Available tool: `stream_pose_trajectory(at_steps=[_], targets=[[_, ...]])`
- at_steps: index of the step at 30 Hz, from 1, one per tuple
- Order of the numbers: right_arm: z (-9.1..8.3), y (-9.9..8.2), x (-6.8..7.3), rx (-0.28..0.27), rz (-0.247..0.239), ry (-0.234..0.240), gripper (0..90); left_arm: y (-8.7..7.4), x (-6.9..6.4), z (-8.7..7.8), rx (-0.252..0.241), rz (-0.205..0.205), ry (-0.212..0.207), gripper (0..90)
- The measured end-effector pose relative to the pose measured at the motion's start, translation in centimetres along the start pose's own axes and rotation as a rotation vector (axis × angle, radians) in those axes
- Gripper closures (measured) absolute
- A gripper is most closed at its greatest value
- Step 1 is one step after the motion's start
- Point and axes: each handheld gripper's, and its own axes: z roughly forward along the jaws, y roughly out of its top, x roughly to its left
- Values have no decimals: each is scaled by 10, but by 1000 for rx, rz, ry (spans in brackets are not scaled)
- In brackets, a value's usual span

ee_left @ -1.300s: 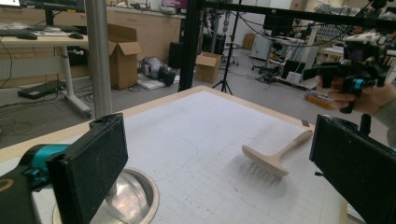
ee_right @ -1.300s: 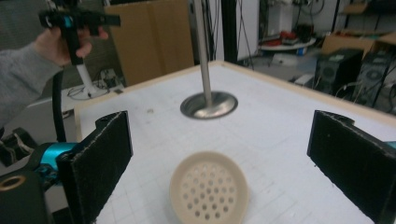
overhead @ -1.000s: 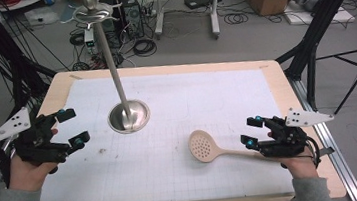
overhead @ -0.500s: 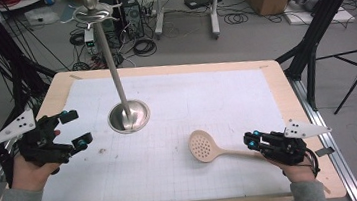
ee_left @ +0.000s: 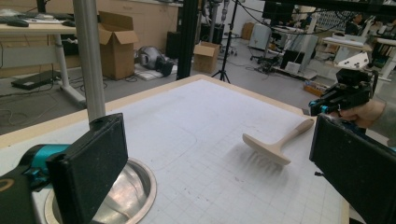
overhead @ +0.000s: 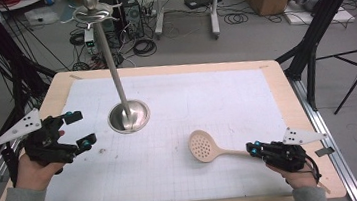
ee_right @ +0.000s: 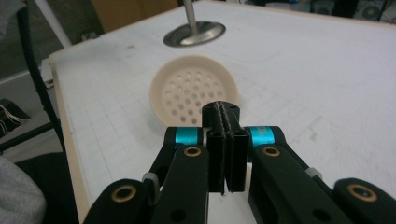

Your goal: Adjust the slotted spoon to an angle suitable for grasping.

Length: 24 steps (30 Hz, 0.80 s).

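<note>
A cream slotted spoon (overhead: 204,145) lies on the white gridded mat, its bowl toward the middle and its handle running right. My right gripper (overhead: 252,149) has just been closing and is shut on the handle's end. In the right gripper view the pads (ee_right: 222,109) are pressed together right behind the perforated bowl (ee_right: 194,93), and the handle is hidden beneath them. My left gripper (overhead: 81,127) hovers open at the mat's left edge with nothing between its jaws. In the left gripper view (ee_left: 217,140) the spoon (ee_left: 268,149) lies farther off, with the right gripper (ee_left: 322,105) at its handle.
A metal stand with a round dished base (overhead: 128,117) and a tall pole rises from the mat's back left, near my left gripper. The wooden table rim (overhead: 286,94) frames the mat. Tripods, cables and boxes sit on the floor beyond.
My right gripper has come down onto the spoon's handle and its jaws have gone from wide apart to shut. The left gripper has stayed put.
</note>
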Motion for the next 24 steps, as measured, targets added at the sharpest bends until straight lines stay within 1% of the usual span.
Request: stream_pose_trajectory(at_steps=[3, 4, 5, 6, 7, 8, 10, 11, 12, 14, 16, 17, 18, 24], targets=[[-2, -7, -2, 36, -2, -26, 896, -1, 1, 0, 0, -4, 2, 47], [-2, -7, -2, 36, -2, -26, 896, -1, 1, 0, 0, -7, 3, 47], [-3, -10, -4, 69, -5, -45, 897, -1, 1, 0, 1, -9, 1, 47], [-3, -12, -4, 81, 0, -49, 897, -1, 1, 1, 4, -8, 2, 47], [-3, -12, -4, 81, 0, -49, 897, -2, 1, 1, 5, -8, 1, 47], [-4, -15, -5, 99, 1, -58, 898, -2, 1, 2, 6, -9, 0, 47], [-3, -18, -7, 115, -6, -67, 898, -3, 2, 3, 12, -8, -2, 47], [-3, -18, -7, 115, -6, -67, 898, -3, 2, 3, 14, -8, -1, 47], [-3, -21, -9, 135, -1, -70, 899, -3, 2, 4, 16, -11, -2, 47], [-3, -24, -10, 152, 5, -82, 899, -4, 3, 4, 20, -9, -1, 47], [-3, -26, -11, 165, 17, -86, 899, -5, 3, 4, 24, -8, 2, 47], [-3, -26, -11, 165, 17, -86, 899, -5, 3, 4, 24, -8, 2, 47], [-3, -28, -13, 174, 19, -101, 900, -5, 4, 3, 21, -11, 3, 47], [-4, -31, -16, 200, 33, -115, 900, -6, 5, 3, 22, -15, 4, 47]])
